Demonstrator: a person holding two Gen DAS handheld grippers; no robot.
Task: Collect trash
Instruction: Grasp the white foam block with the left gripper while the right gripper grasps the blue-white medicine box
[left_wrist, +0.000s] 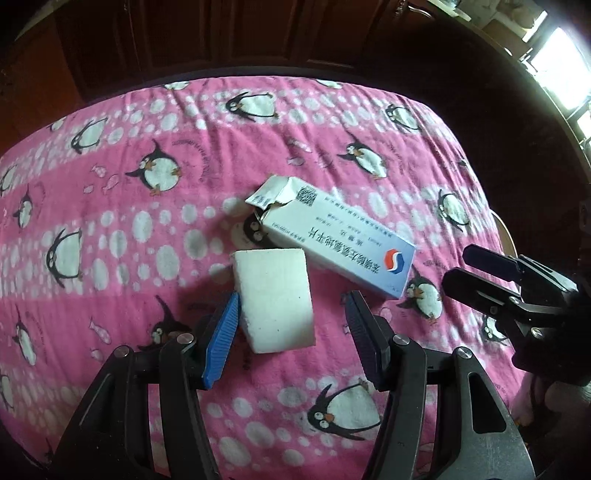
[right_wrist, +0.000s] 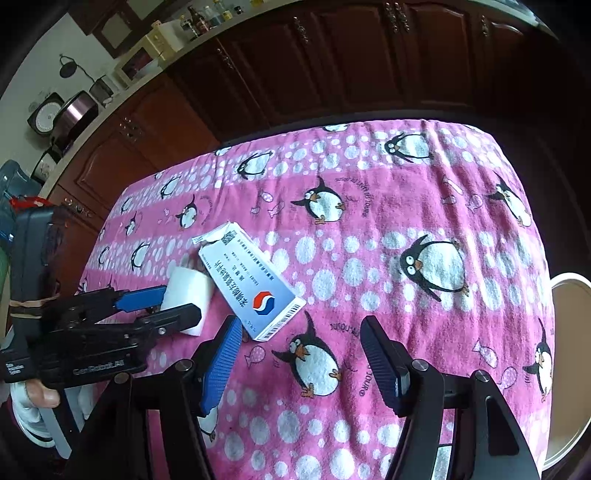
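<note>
A white foam block lies on the pink penguin blanket. My left gripper is open and straddles the block's near half, the left blue pad touching or almost touching its side. A torn white-and-blue medicine box lies just beyond, to the right of the block. In the right wrist view the box and block lie to the left, with the left gripper around the block. My right gripper is open and empty above the blanket, near the box's barcode end.
The blanket covers a table with dark wooden cabinets behind. A white round container rim sits off the table's right edge. A counter with appliances runs at the far left. The right gripper also shows in the left wrist view.
</note>
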